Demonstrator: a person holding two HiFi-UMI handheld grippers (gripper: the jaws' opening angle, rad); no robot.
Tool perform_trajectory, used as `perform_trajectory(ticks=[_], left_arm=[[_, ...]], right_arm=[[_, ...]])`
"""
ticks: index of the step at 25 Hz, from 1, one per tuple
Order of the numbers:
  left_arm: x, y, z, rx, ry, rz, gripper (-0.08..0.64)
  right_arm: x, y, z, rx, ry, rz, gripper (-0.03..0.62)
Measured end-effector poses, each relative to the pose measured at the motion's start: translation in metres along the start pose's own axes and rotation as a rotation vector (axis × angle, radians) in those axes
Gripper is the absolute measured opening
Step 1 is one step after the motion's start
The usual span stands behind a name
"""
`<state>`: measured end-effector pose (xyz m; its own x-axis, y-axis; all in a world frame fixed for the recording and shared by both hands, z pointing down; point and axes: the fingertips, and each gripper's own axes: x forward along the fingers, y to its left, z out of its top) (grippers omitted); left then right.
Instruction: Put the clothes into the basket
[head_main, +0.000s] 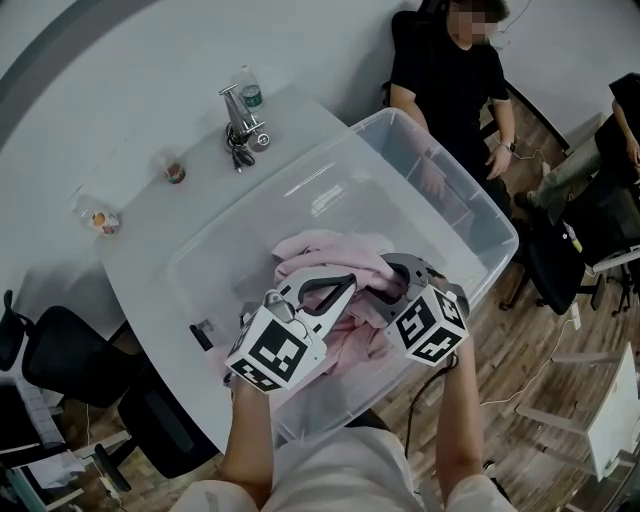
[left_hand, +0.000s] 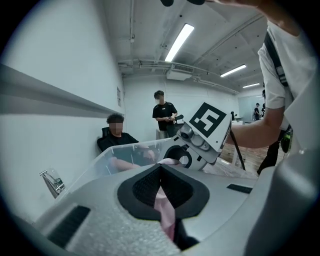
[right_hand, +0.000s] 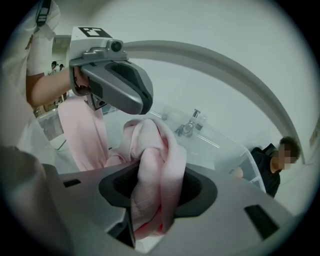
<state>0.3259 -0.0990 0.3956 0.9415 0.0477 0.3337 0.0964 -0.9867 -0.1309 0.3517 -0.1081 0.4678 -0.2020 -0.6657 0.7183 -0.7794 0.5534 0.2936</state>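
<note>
A pink garment (head_main: 330, 262) hangs bunched over the inside of a clear plastic bin (head_main: 484, 214) on the white table. Both grippers hold it above the bin's near side. My left gripper (head_main: 343, 287) is shut on a thin fold of the pink cloth (left_hand: 165, 212), which runs down between its black pads. My right gripper (head_main: 388, 277) is shut on a thick twisted wad of the same garment (right_hand: 156, 165). In the right gripper view the left gripper's jaws (right_hand: 117, 87) sit just above, with pink fabric (right_hand: 82, 130) draping below them.
On the table behind the bin are a metal tap-shaped fixture (head_main: 241, 122), a bottle (head_main: 249, 88) and two small cups (head_main: 175, 171). A person sits at the bin's far right (head_main: 450, 70). A black chair (head_main: 60, 360) stands at the left.
</note>
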Motion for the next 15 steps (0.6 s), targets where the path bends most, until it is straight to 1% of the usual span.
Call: perform_trajectory(ticks=[2,4,8,11,15], left_arm=[[0.002,-0.002,-0.008,-0.003,0.033,-0.004,0.005],[0.003,-0.003,-0.012,-0.003,0.047,-0.010,0.005],[0.003,-0.003,-0.014,-0.005,0.057,-0.010,0.005],[0.000,-0.003,-0.011,-0.002,0.049,-0.003,0.005],[-0.003,-0.004,-0.007,0.003,0.041,0.004,0.005]], right_arm=[[0.005,0.005,-0.003,-0.019,0.022,0.023,0.190],[0.010,0.011,-0.006,-0.027,0.042,0.051,0.200],[0.014,0.017,-0.007,-0.047,0.050,0.087,0.275],[0.009,0.019,-0.003,-0.073,0.025,0.082,0.302],[-0.002,0.015,0.006,-0.095,-0.009,0.056,0.317]])
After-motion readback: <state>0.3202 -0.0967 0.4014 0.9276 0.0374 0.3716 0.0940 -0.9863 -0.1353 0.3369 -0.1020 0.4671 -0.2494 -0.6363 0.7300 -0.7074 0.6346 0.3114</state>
